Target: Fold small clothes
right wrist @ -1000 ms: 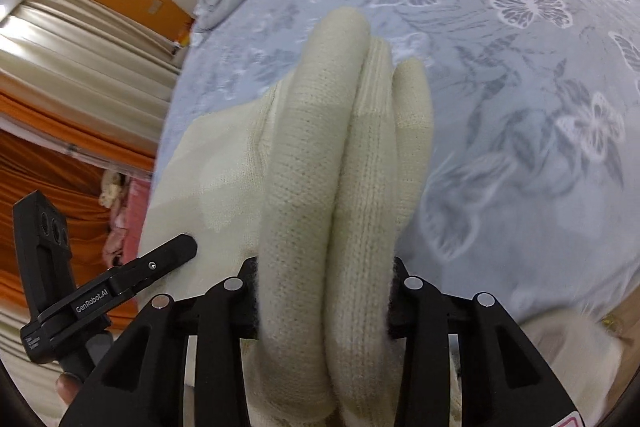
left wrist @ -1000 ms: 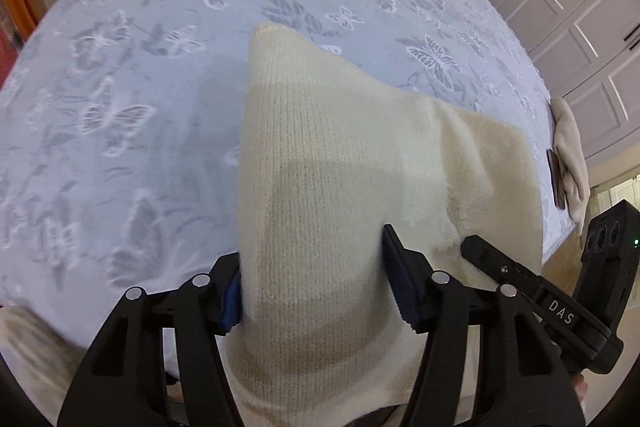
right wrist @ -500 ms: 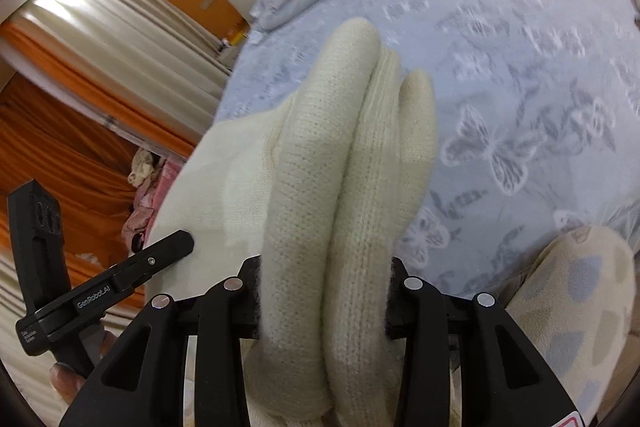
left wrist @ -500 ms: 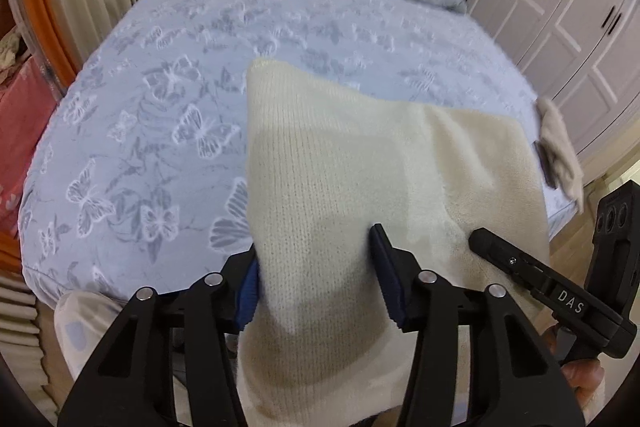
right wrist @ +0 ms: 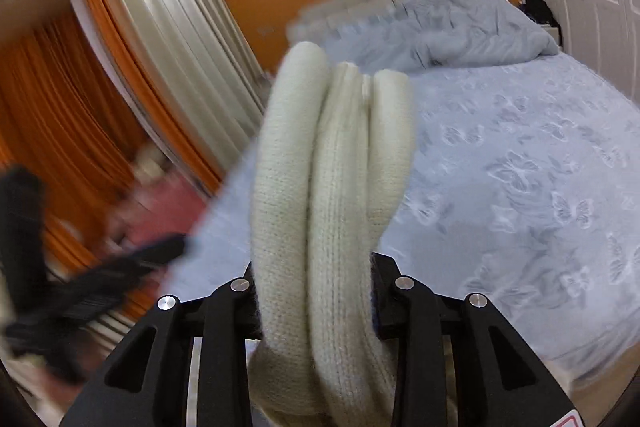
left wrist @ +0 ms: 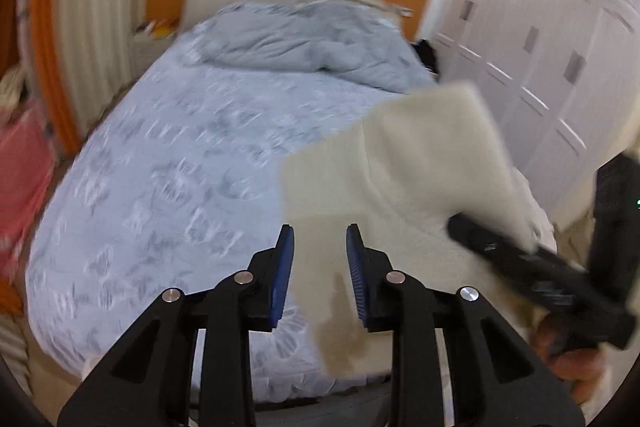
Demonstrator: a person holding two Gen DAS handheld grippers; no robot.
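Note:
A cream knit garment (left wrist: 416,179) hangs in the air over the near edge of the bed, held between both grippers. My left gripper (left wrist: 319,259) has its blue pads on either side of a thin edge of the knit. My right gripper (right wrist: 316,291) is shut on a thick bunched roll of the same garment (right wrist: 332,187), which stands up between its fingers. The right gripper's body shows in the left wrist view (left wrist: 536,267), and the left one, blurred, in the right wrist view (right wrist: 100,267).
The bed has a pale blue butterfly-print cover (left wrist: 172,187) and a crumpled grey duvet (left wrist: 304,39) at the head. White wardrobes (left wrist: 560,75) stand on the right; orange and cream curtains (right wrist: 120,75) and pink cloth (left wrist: 20,163) lie on the left.
Both grippers lifted the garment up off the bed and tilted to face the headboard. The left gripper's jaws closed in on a thinner edge. The views are motion-blurred.

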